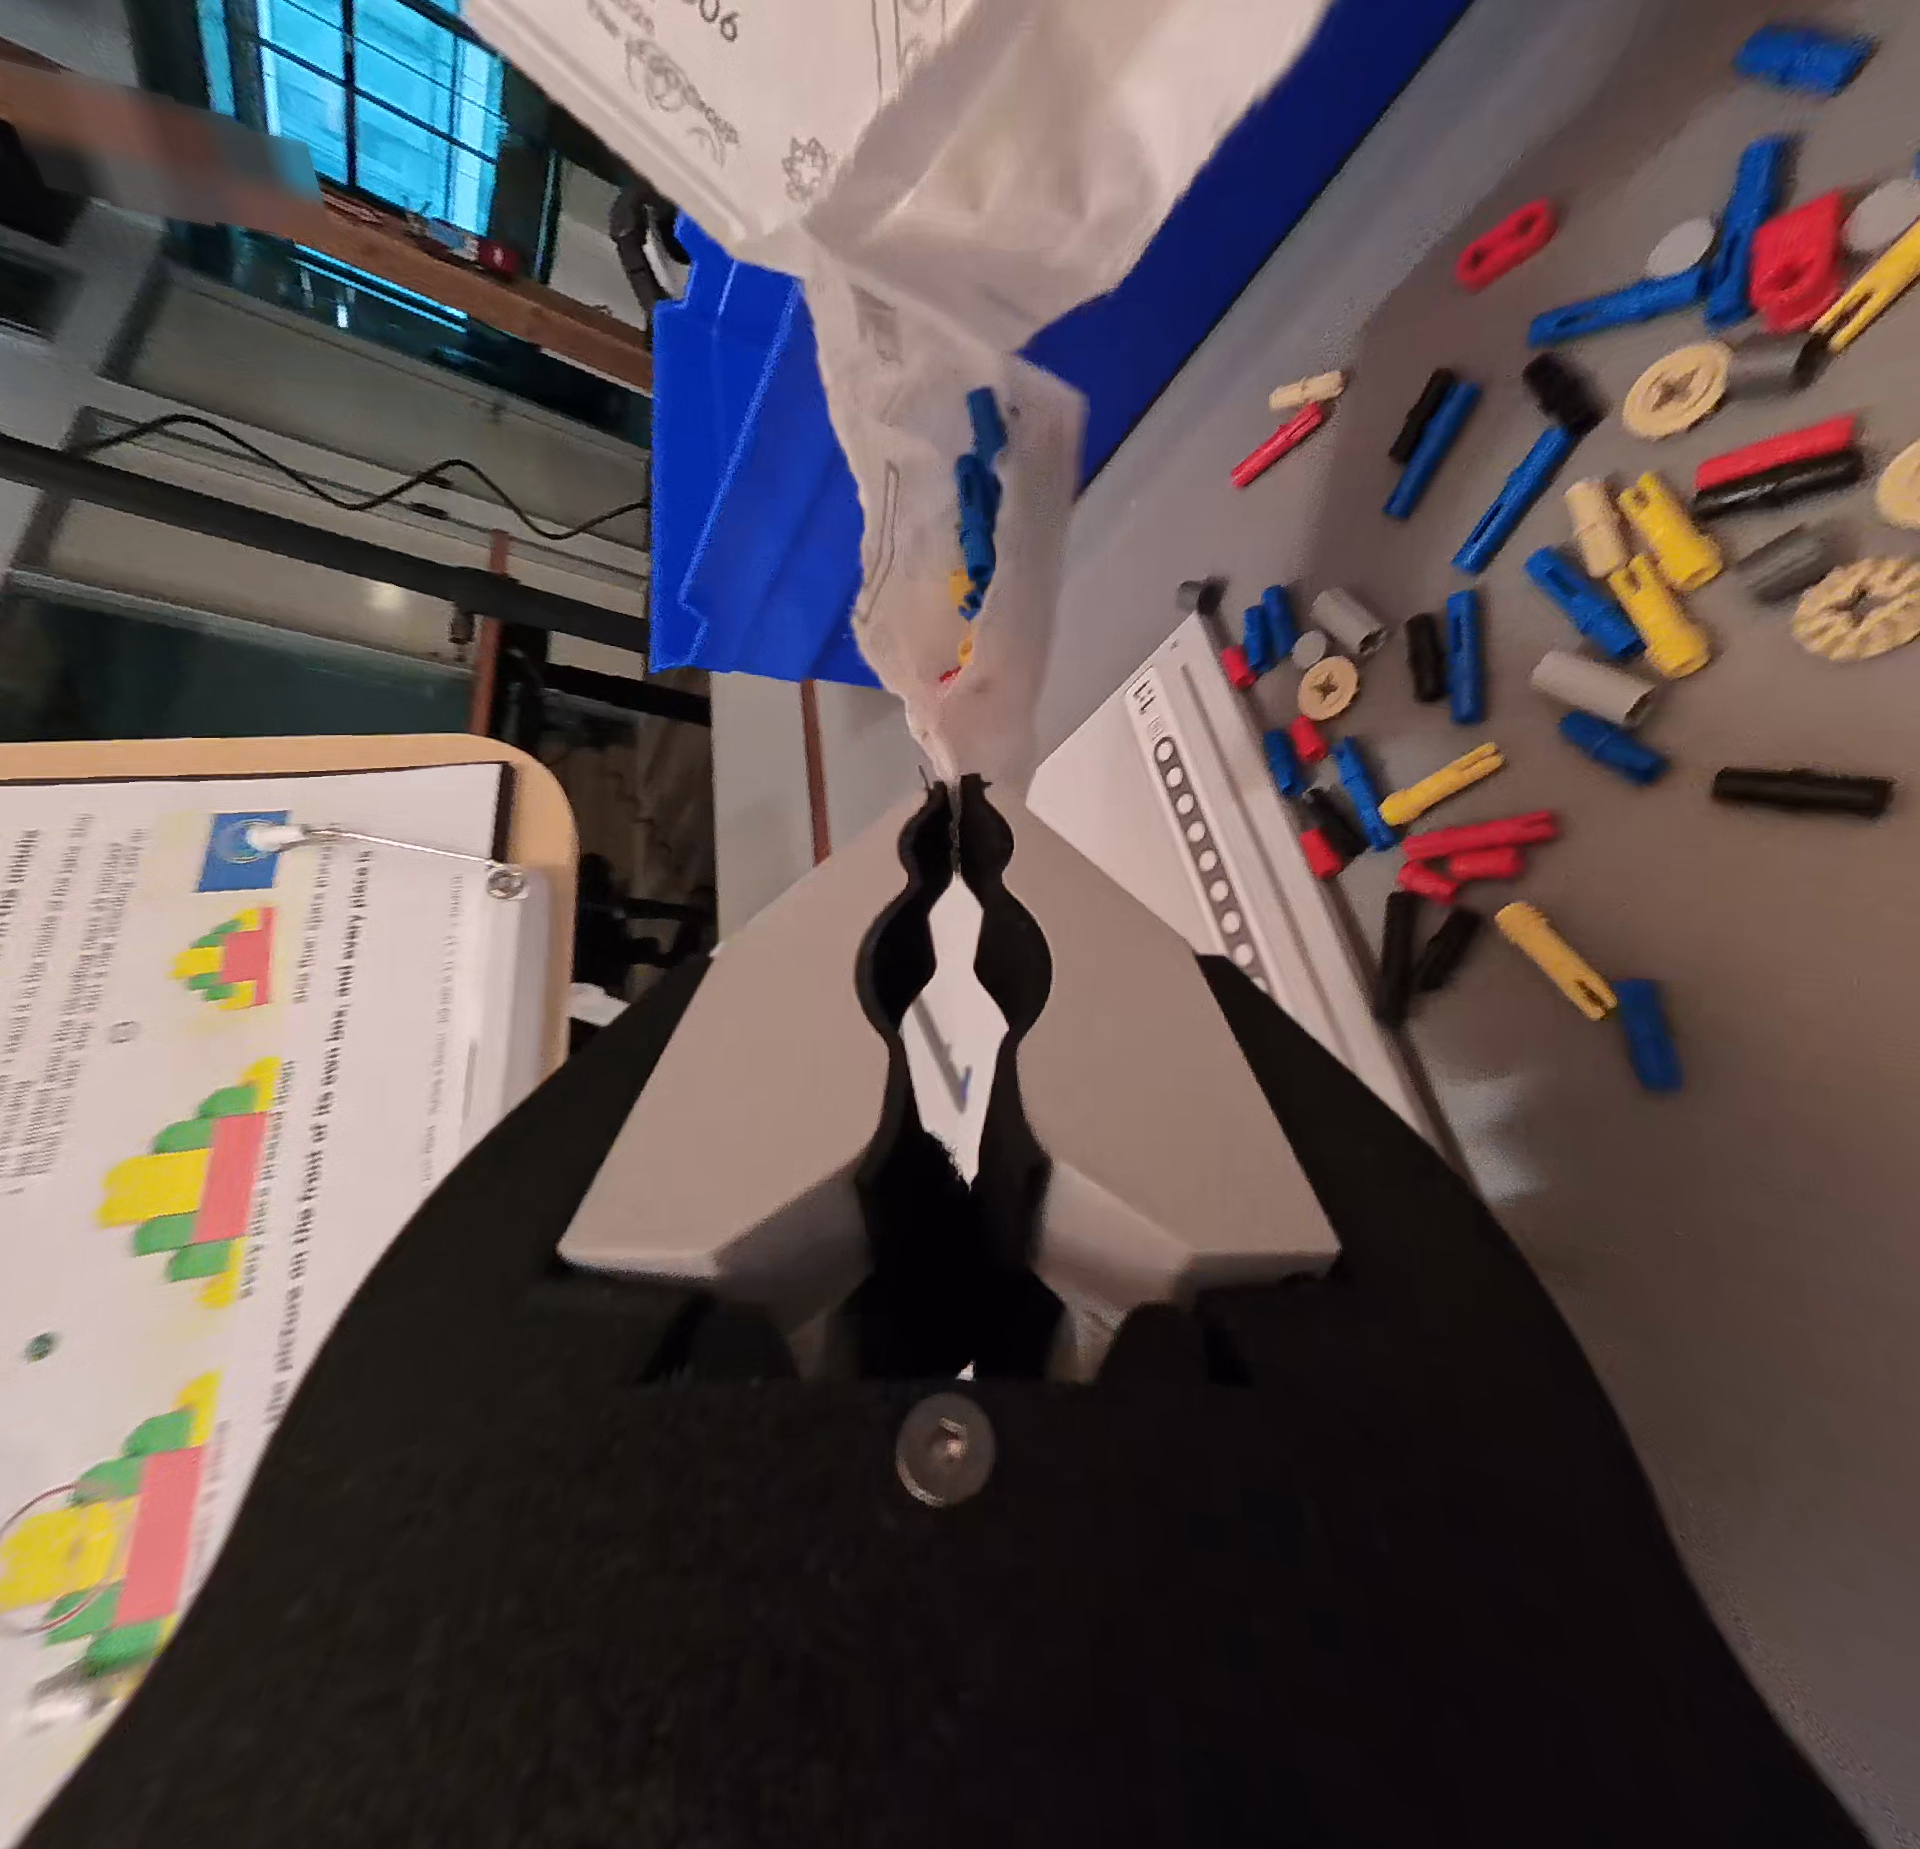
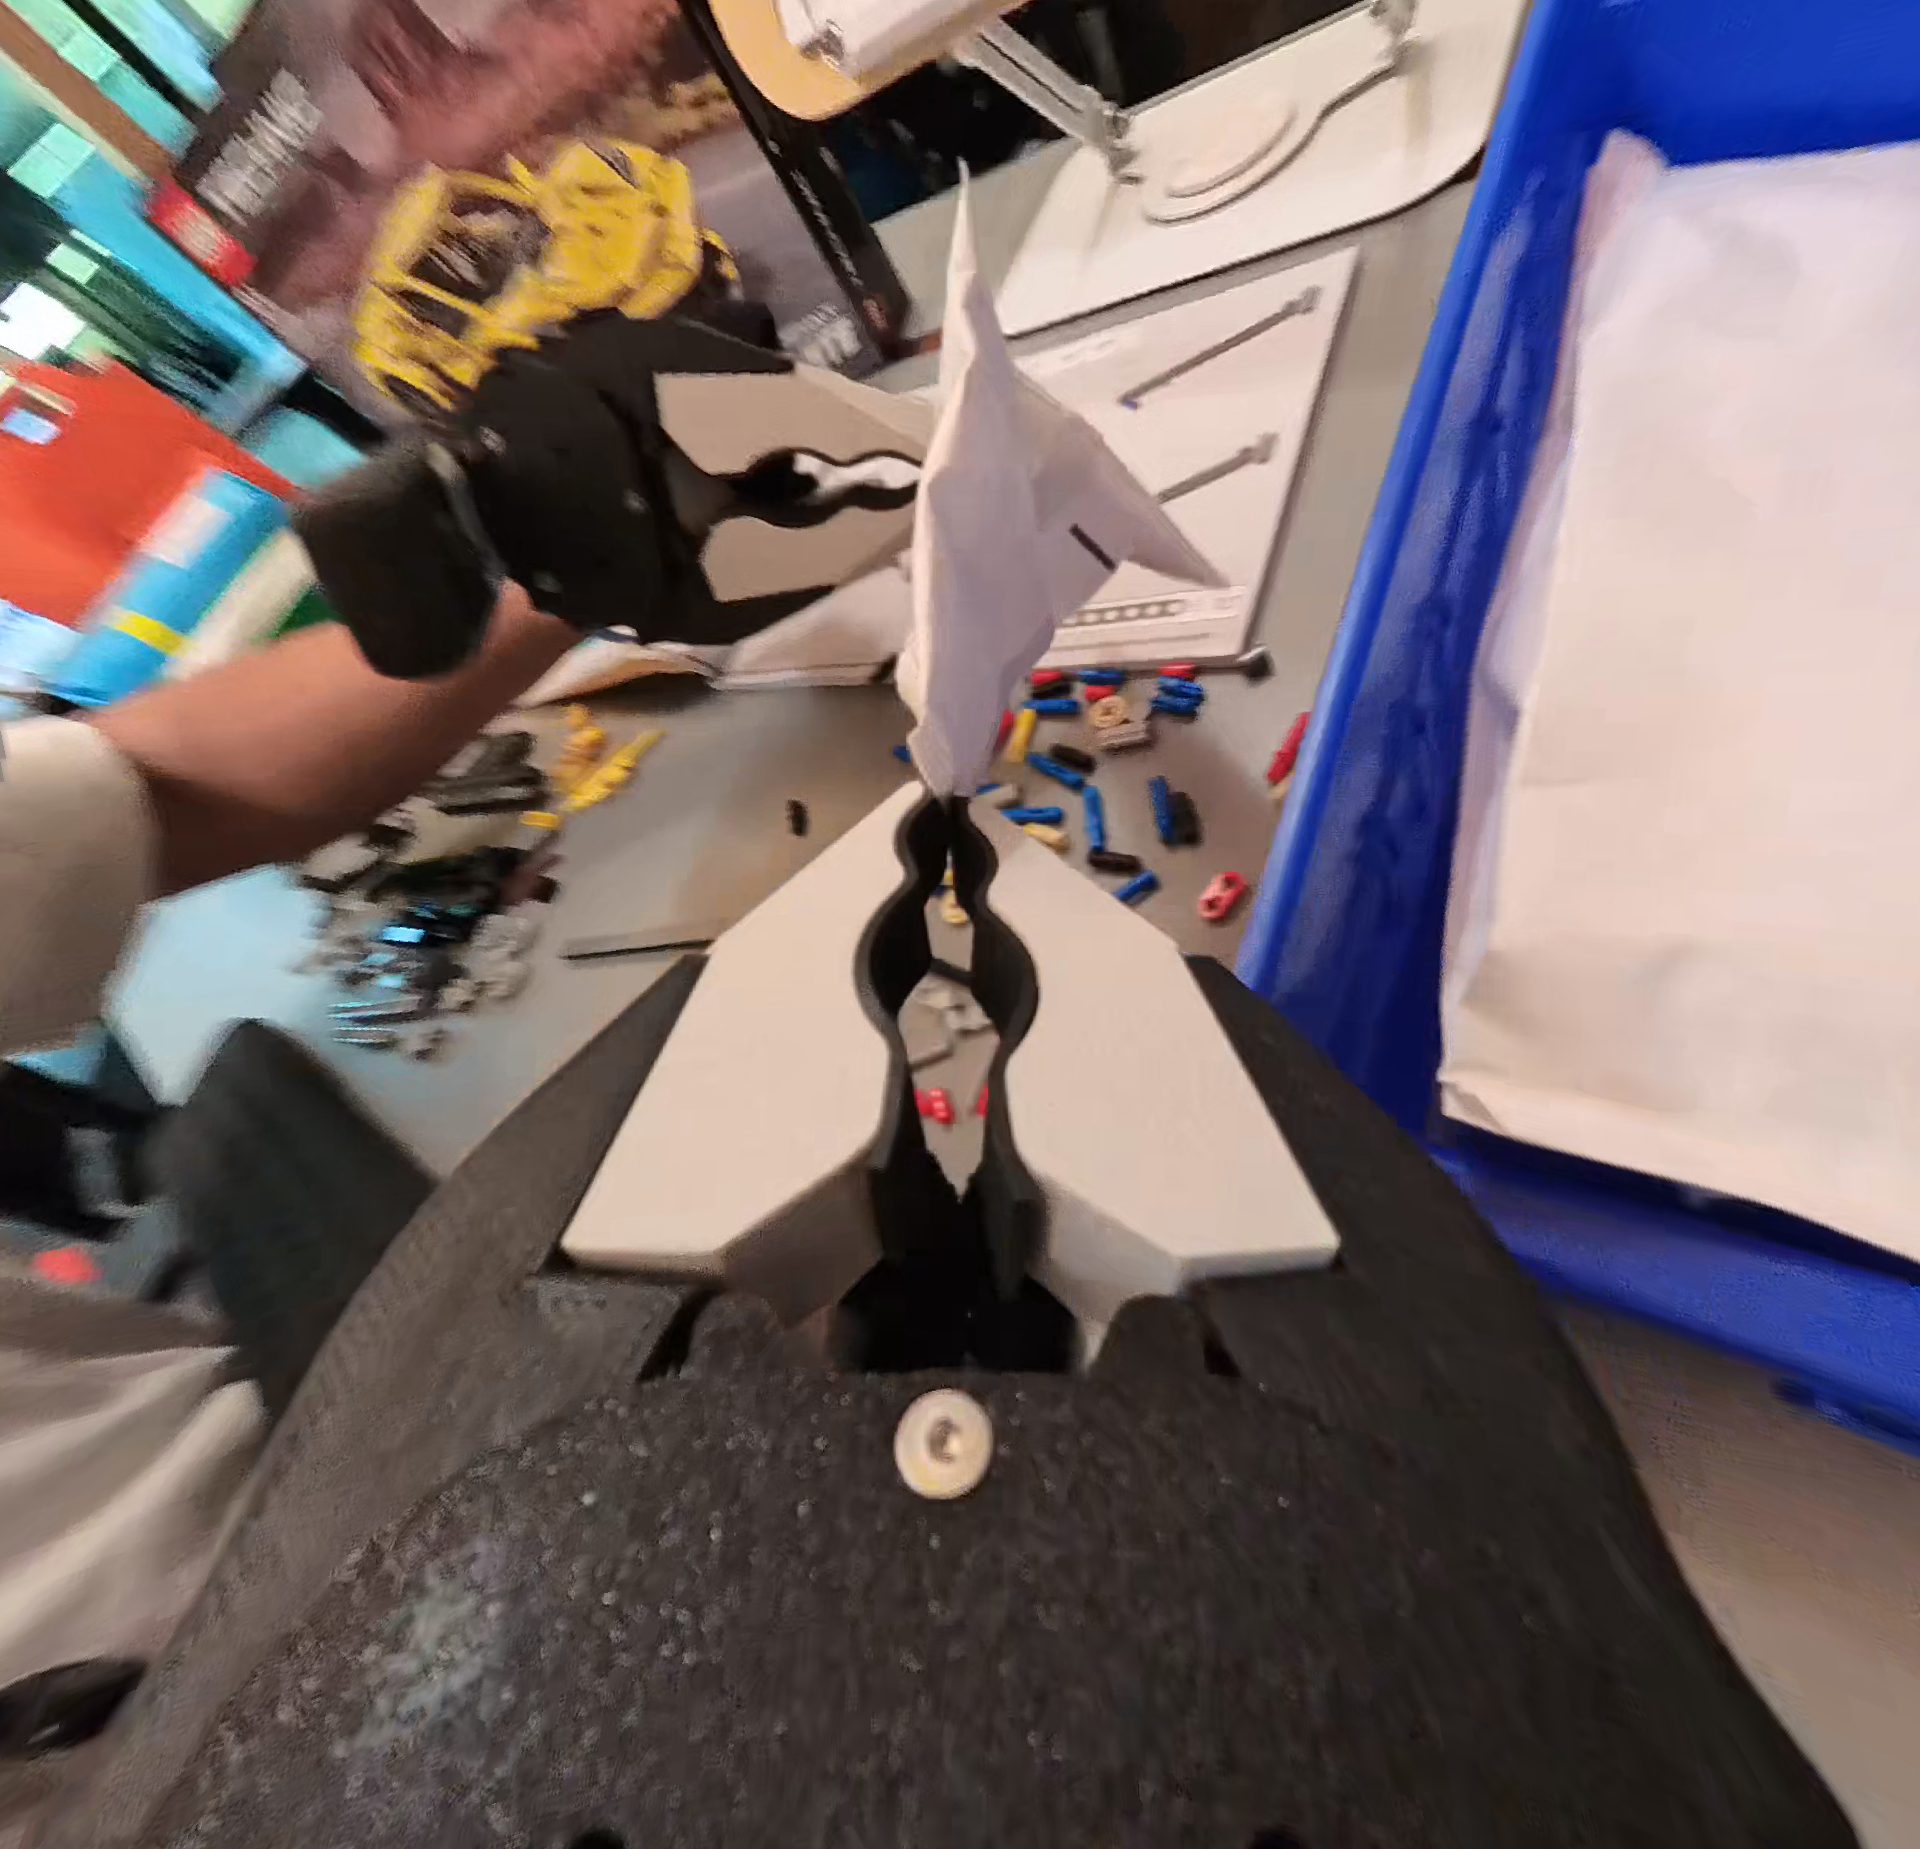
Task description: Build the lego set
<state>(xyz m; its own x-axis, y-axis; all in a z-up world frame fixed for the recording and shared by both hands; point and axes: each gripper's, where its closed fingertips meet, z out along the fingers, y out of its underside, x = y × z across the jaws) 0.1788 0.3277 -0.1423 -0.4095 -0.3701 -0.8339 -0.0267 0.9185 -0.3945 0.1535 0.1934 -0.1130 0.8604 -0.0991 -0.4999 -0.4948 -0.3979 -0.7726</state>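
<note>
A white paper bag (image 1: pixel 935 189) hangs in the air between both grippers above the grey table (image 1: pixel 1714 1280). My left gripper (image 1: pixel 951 797) is shut on one bottom corner of the bag. Several blue and yellow pieces (image 1: pixel 977 490) show at the bag's torn edge. My right gripper (image 2: pixel 948 800) is shut on another corner of the same bag (image 2: pixel 997 532). The left gripper also shows in the right wrist view (image 2: pixel 904 485), clamped on the bag's far side. Several loose blue, red, yellow, black and tan pieces (image 1: pixel 1558 573) lie scattered on the table below.
An open instruction booklet (image 1: pixel 1174 760) lies beside the pieces. A blue bin (image 2: pixel 1382 656) at the right holds another white bag (image 2: pixel 1714 656). A clipboard with a picture sheet (image 1: pixel 260 1072), the set's box (image 2: pixel 520 230), a pile of black and yellow parts (image 2: pixel 468 864) and a person's arm (image 2: pixel 260 739) are near. Spacing between my two grippers at the tips: around 15 cm.
</note>
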